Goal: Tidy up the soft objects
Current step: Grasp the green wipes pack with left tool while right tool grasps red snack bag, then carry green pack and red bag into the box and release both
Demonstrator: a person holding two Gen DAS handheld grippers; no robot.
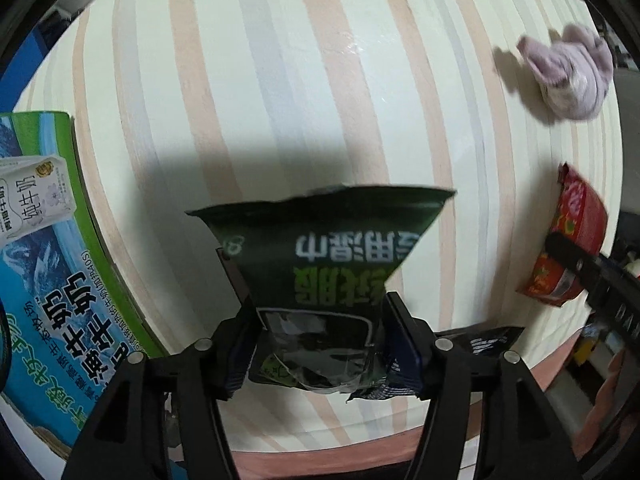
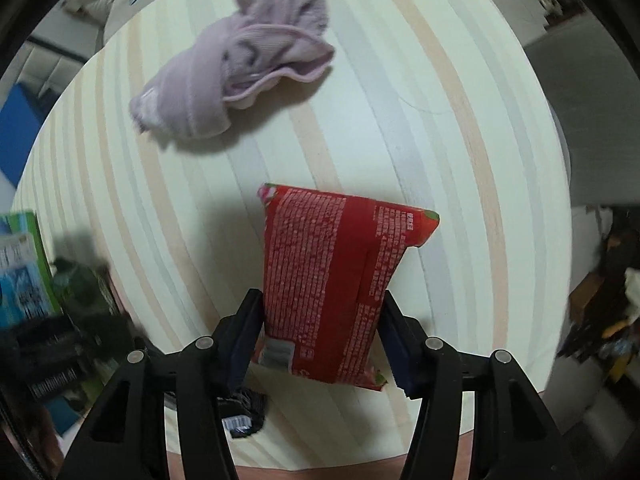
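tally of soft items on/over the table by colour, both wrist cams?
Dark green: 1, wipes pack in the left gripper
Red: 1, pouch in the right gripper
Lilac: 1, sock bundle lying on the striped table
Black: 1, small packet at the near table edge
Total: 4

Dark green packet (image 1: pixel 320 276) with pale lettering, bright red packet (image 2: pixel 332 280) covered in tiny white print, lilac sock (image 2: pixel 244 60), a blue-and-green milk carton box (image 1: pixel 52 272), all over a cream tabletop (image 1: pixel 304 80) striped peach and grey.
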